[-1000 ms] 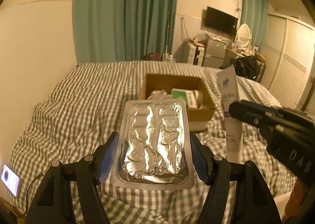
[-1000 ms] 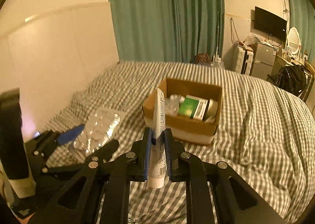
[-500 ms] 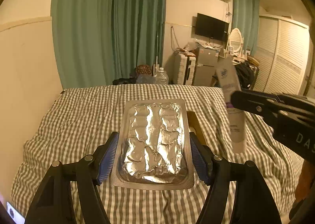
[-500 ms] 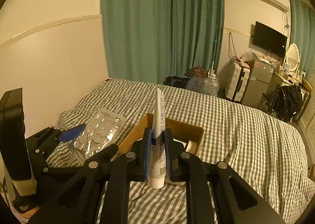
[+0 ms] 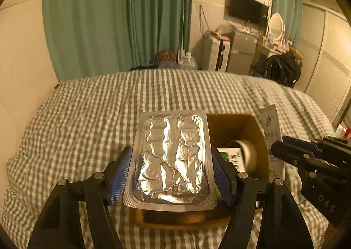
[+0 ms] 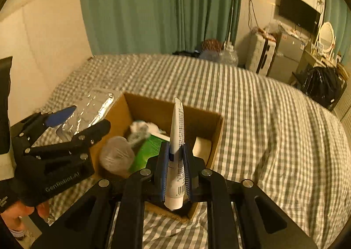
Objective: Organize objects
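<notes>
My working surface is a bed under a green-and-white checked cover, with teal curtains behind it; to the right stand a wall-mounted television, a round mirror and a black bag. An open cardboard box rests on the bed, and I see in it a green carton, a clear round lid and crumpled white wrapping.

My left tool is spread wide yet clamped on a foil blister pack, its blue pads pressing the two long edges. The pack lies flat, foil side up, above the near left part of the box.

My right tool is drawn nearly together, gripping a white tube just above its cap end. The tube stands upright with its crimped end uppermost, over the near right part of the box. A hand shows at the lower left of the right wrist view.
</notes>
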